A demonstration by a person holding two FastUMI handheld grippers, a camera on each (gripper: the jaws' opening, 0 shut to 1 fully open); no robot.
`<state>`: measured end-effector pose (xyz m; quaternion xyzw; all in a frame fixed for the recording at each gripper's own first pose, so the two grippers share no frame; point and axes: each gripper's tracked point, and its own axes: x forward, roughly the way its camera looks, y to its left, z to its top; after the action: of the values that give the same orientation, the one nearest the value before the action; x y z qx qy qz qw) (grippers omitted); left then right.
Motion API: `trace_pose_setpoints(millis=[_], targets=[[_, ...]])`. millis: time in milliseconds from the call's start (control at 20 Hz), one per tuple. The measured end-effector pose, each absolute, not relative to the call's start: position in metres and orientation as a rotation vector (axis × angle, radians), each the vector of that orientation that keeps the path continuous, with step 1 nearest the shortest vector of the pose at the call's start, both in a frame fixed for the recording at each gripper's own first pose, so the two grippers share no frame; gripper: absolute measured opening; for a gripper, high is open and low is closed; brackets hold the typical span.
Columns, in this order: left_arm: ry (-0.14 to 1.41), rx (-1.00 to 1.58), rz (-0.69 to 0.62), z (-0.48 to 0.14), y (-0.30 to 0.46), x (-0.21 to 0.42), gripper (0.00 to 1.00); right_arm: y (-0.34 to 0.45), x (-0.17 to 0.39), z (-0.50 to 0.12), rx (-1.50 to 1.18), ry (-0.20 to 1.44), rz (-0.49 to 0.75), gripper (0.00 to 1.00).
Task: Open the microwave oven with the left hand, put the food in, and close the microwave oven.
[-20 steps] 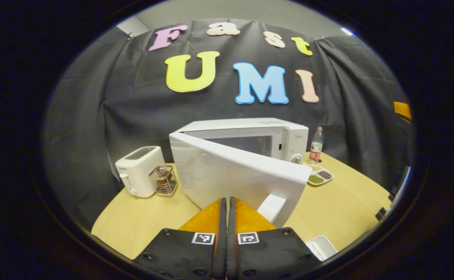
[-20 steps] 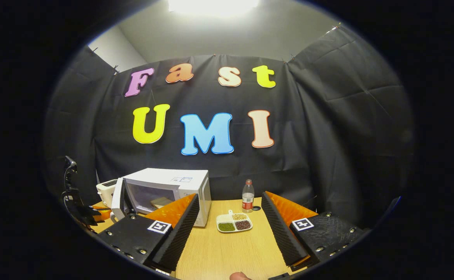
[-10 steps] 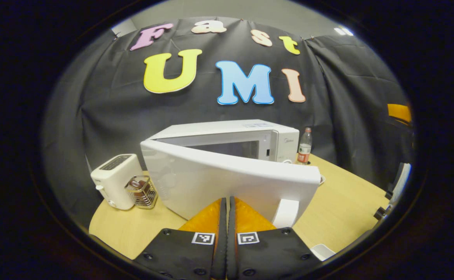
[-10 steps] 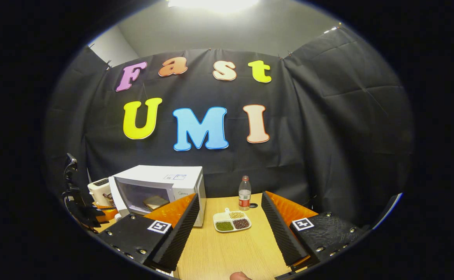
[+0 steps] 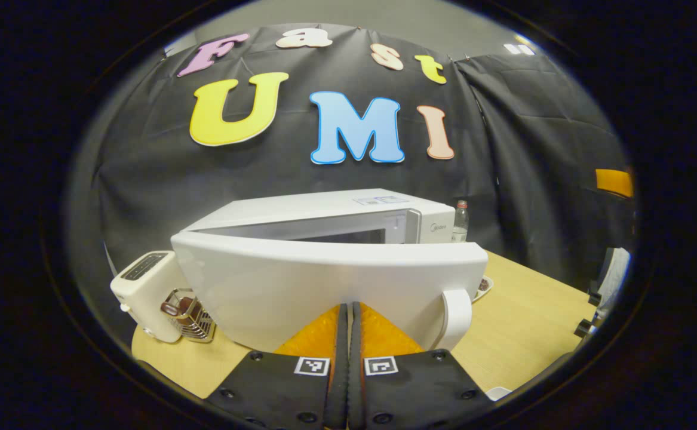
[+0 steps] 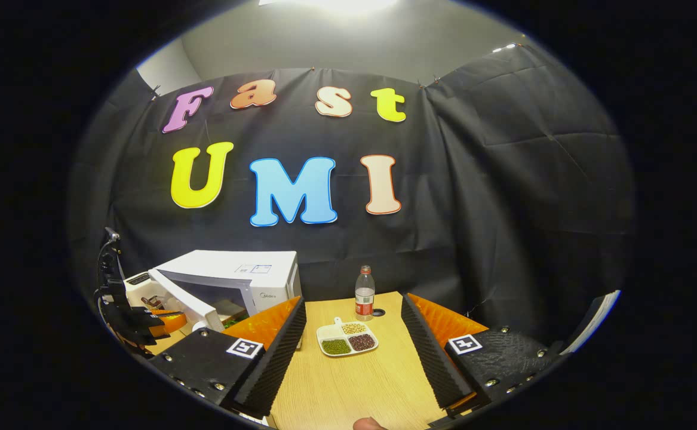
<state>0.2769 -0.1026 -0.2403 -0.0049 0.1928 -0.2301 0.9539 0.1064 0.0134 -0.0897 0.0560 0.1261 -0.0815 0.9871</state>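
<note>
The white microwave (image 5: pixel 324 209) stands on the wooden table with its door (image 5: pixel 324 280) partly open, at a narrow angle to the body. My left gripper (image 5: pixel 348 307) is shut with nothing between its fingers. Its tips rest against the door's outer face, left of the door handle (image 5: pixel 458 310). In the right gripper view the microwave (image 6: pixel 235 272) is at the left, and the door (image 6: pixel 184 301) hides most of the inside. The left gripper (image 6: pixel 160 322) shows orange beside that door. My right gripper (image 6: pixel 353 301) stands open and empty above the table.
A white toaster (image 5: pixel 142 289) and a wire rack (image 5: pixel 190 307) stand left of the microwave. A divided snack tray (image 6: pixel 345 340) and a drink bottle (image 6: pixel 364 292) sit to its right. A stand with a black device (image 6: pixel 109 280) is at the table's left edge.
The microwave door has swung steadily toward the body, and my shut left gripper has followed against its outer face. The food inside has become hidden behind the door. The right gripper stays open.
</note>
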Motion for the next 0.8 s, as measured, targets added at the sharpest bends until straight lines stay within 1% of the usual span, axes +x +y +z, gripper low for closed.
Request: trace_pose_setpoints(millis=[50,100,150,350,800], targets=[[0.389,-0.012,-0.474,-0.241,-0.106,0.282,0.05,0.013,0.107,-0.090,0.113,0.257,-0.172,0.97],[0.386,-0.015,-0.482,-0.242,-0.109,0.287,0.10,0.013,0.109,-0.094,0.112,0.261,-0.181,0.97],[0.384,-0.015,-0.491,-0.243,-0.113,0.291,0.07,0.012,0.109,-0.096,0.111,0.266,-0.190,0.97],[0.381,-0.015,-0.511,-0.248,-0.125,0.308,0.07,0.015,0.113,-0.104,0.113,0.290,-0.207,0.97],[0.372,-0.019,-0.495,-0.252,-0.136,0.345,0.07,0.007,0.117,-0.111,0.094,0.306,-0.258,0.97]])
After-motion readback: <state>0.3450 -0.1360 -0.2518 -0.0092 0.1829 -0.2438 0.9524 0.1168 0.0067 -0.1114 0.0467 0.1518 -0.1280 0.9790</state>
